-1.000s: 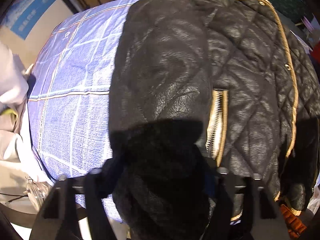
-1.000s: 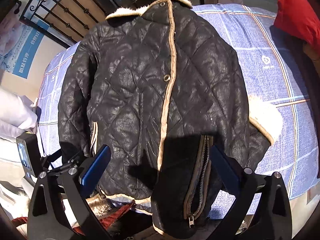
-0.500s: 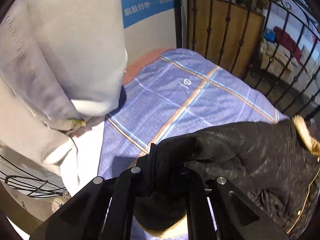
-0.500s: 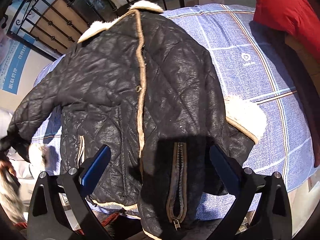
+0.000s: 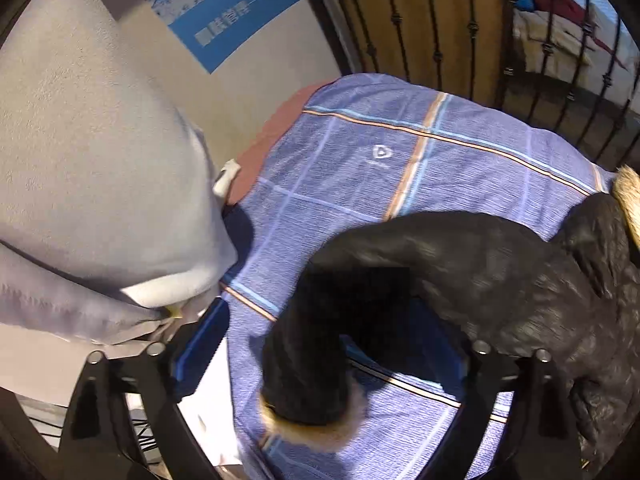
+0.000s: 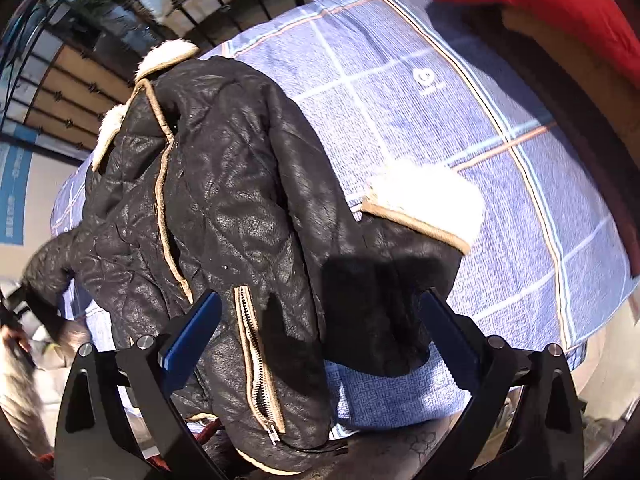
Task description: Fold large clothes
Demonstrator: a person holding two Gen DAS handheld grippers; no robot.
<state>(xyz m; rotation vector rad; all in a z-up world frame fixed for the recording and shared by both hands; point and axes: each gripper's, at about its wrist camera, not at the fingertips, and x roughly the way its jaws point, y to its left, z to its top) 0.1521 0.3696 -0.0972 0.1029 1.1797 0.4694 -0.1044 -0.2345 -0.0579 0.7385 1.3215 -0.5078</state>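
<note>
A small white emblem [image 5: 382,153] with tiny illegible lettering beneath is printed on the blue checked bedsheet [image 5: 460,168], and white characters on a blue wall poster [image 5: 236,16] are too blurred to be read.

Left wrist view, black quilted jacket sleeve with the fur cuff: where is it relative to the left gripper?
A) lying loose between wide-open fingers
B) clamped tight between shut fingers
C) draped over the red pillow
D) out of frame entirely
A: the black quilted jacket sleeve with the fur cuff lies on the blue plaid bedsheet between the spread fingers of the left gripper, whose jaws have just been opening; neither pad presses it.
</note>
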